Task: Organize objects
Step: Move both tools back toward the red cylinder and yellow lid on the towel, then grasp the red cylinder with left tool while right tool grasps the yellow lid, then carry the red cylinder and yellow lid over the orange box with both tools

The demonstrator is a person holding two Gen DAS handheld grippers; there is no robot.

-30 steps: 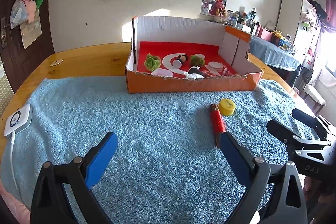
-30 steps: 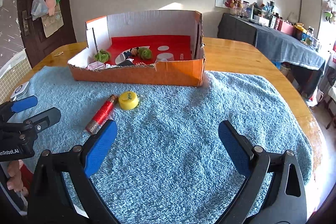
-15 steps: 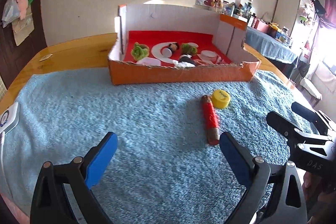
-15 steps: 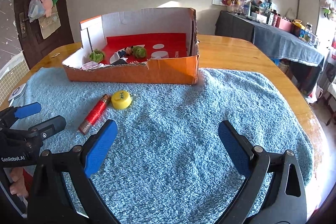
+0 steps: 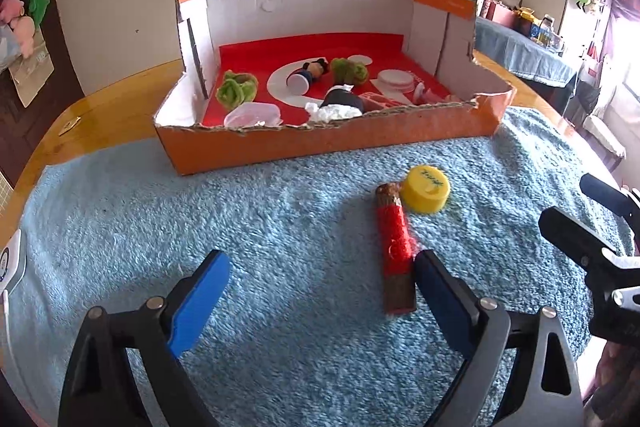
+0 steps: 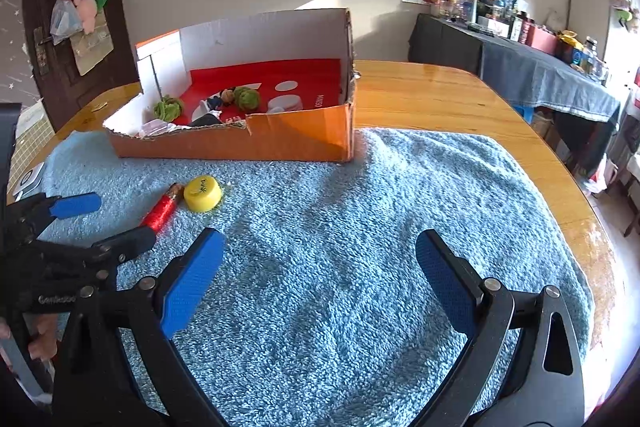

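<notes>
Spool [image 5: 394,245] beside left tongs' [image 5: 320,287] right finger

The left gripper [image 5: 320,287] hangs low with its blue-padded fingers [image 5: 200,303] spread wide apart, nothing between them. The right gripper [image 6: 320,279] sits to its right, level with it, jaws equally wide and holding nothing.

- Red thread spool [image 5: 394,249]: lies flat on the towel, its near end just inside the left gripper's [image 5: 320,283] right finger.
- Yellow cap [image 5: 426,188]: beyond it, apparently touching the spool's far end.
</notes>
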